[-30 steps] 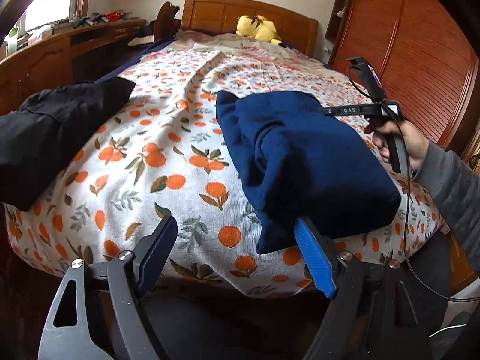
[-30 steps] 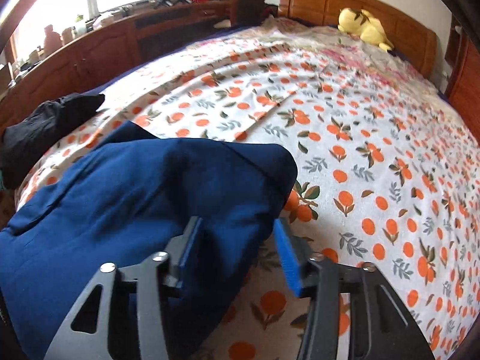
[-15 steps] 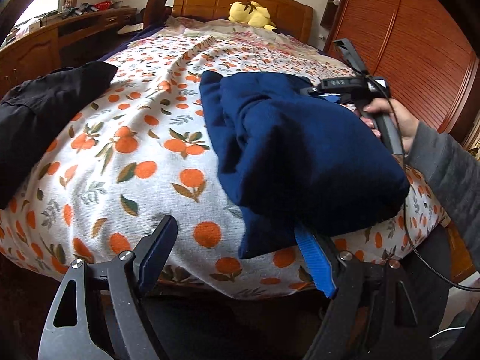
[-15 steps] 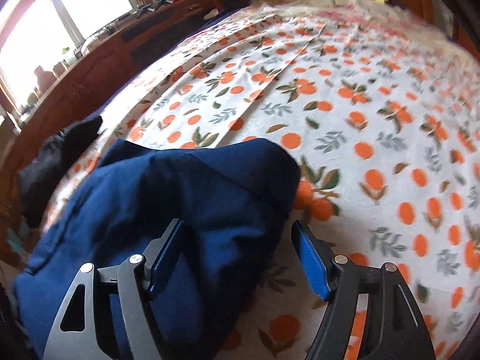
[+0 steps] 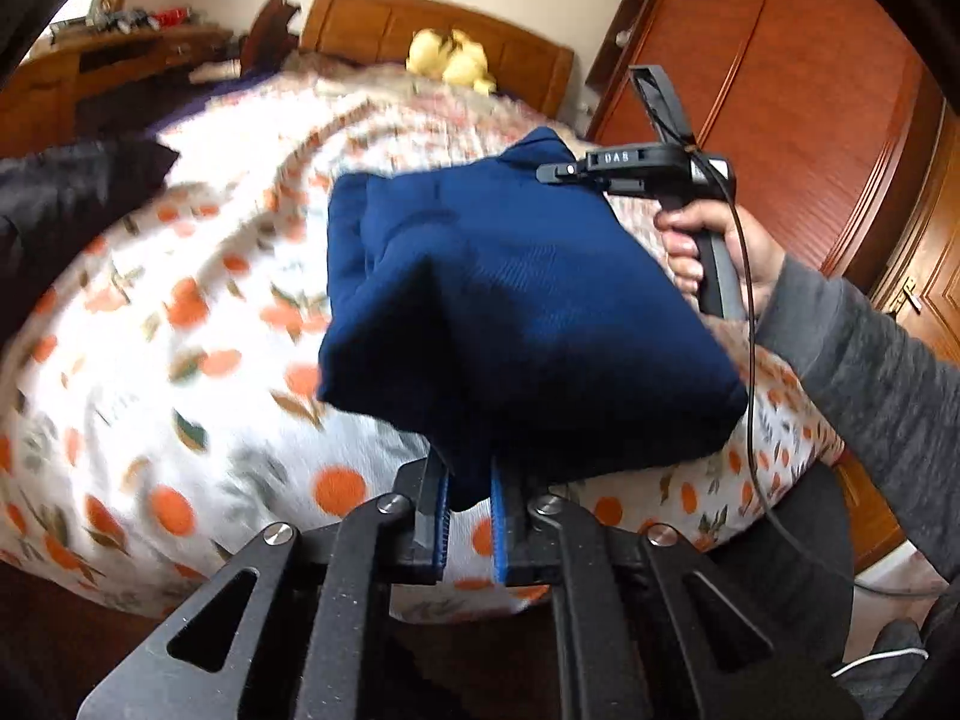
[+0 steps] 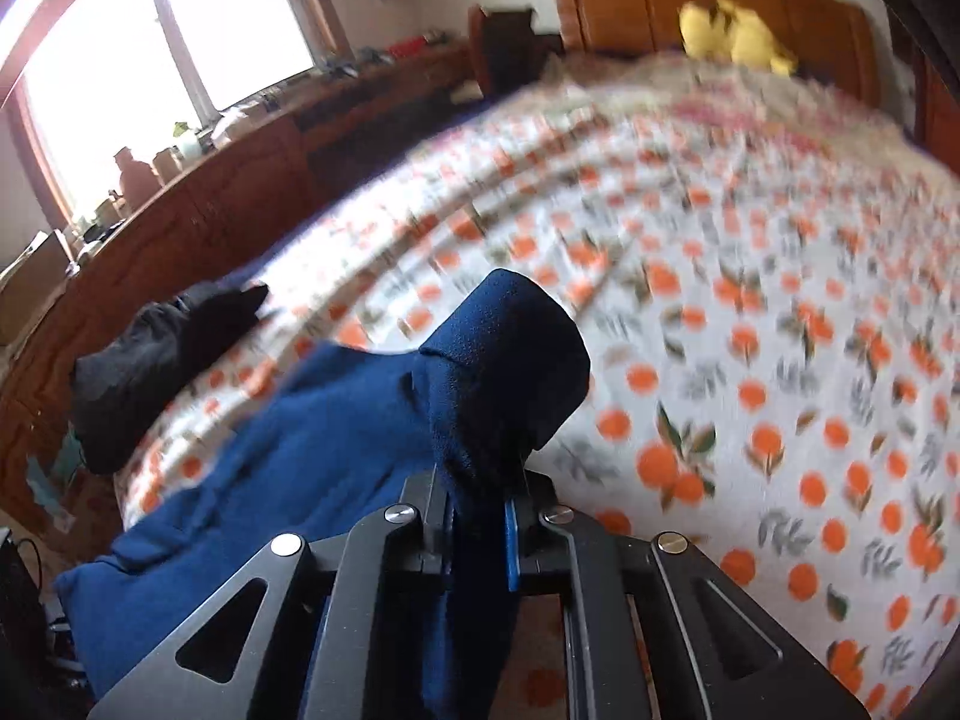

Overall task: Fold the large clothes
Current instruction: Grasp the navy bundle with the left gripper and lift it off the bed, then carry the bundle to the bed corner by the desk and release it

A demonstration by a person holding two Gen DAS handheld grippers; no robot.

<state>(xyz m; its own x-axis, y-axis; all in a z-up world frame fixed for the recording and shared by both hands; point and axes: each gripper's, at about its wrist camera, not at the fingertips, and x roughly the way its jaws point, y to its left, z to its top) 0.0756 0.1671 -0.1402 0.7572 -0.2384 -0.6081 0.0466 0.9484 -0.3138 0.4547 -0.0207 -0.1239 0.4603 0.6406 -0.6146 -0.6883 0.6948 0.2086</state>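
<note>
A folded navy blue garment [image 5: 516, 312] lies on the bed with the orange-print sheet [image 5: 180, 360], near its foot. My left gripper [image 5: 469, 501] is shut on the garment's near edge. My right gripper [image 6: 477, 516] is shut on another corner of the same garment [image 6: 336, 432], which bunches up above its blue pads. In the left wrist view the right gripper [image 5: 606, 171] shows at the garment's far right side, held by a hand.
A black garment [image 5: 66, 204] lies at the bed's left edge and also shows in the right wrist view [image 6: 162, 360]. A yellow plush toy [image 5: 450, 60] sits by the wooden headboard. A wooden wardrobe [image 5: 810, 108] stands on the right and a long wooden desk [image 6: 228, 192] on the left.
Both grippers were open around the blue garment's edges and have closed on it. The cloth now lifts and bunches at both grips, and both views blur with motion.
</note>
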